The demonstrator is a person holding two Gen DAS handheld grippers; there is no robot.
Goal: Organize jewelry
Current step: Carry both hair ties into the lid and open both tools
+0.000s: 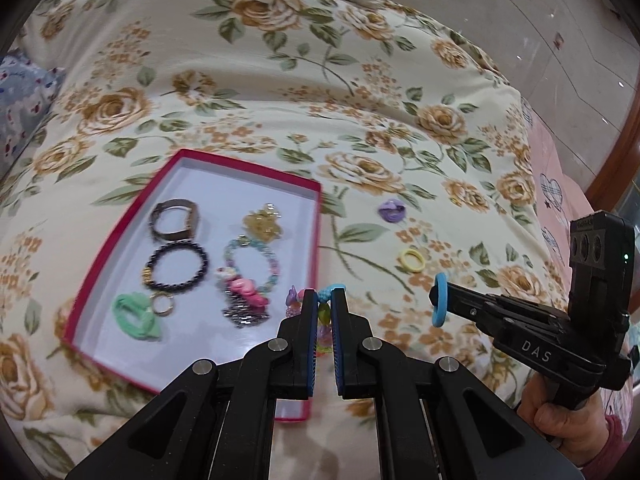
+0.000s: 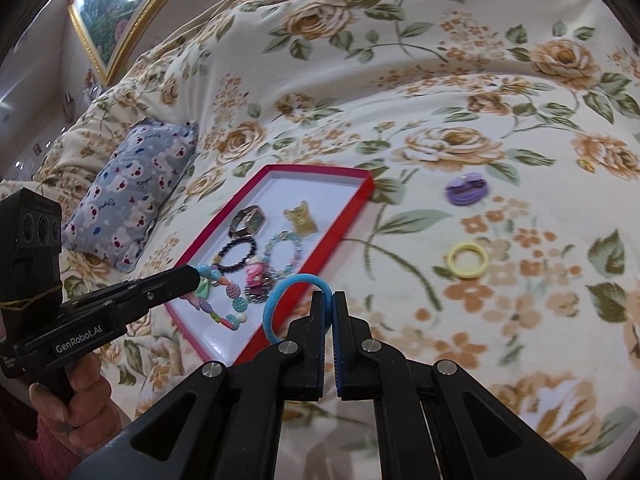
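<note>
1. Far left: blue pillow (image 2: pixel 132 196) on the flowered quilt (image 1: pixel 280 92), not part of the job.
2. Left-centre: red box (image 1: pixel 318 216), white inside, long axis running near-to-far. Already in it: watch (image 1: pixel 174 218), dark bead bracelet (image 1: pixel 176 266), green hair tie (image 1: pixel 138 316), gold charm (image 1: pixel 262 222), pastel bead bracelet w/ pink charm (image 1: pixel 252 268).
3. Left gripper (image 1: pixel 324 300): jaws pressed together, pinching a bead bracelet (image 2: pixel 218 296) w/ mixed colour beads. In the right wrist view it dangles over the box's near end, not yet down.
4. Right gripper (image 2: pixel 328 300): jaws pressed together, pinching a blue hair tie (image 2: pixel 280 308). Loop hangs off to the left of the tips, at the box's near right rim.
5. Key relation: box lies left and a bit far of the right gripper; left gripper is nearer, already above the floor. Judgement: bracelet drops first, the tie needs a short carry left over the rim.
6. Right of box, loose on quilt: purple hair tie (image 2: pixel 466 190) further off, yellow hair tie (image 2: pixel 468 260) nearer. Both well apart from the box, right hand closer to them.
7. Judgement: approx. two pcs left after these two go in.
</note>
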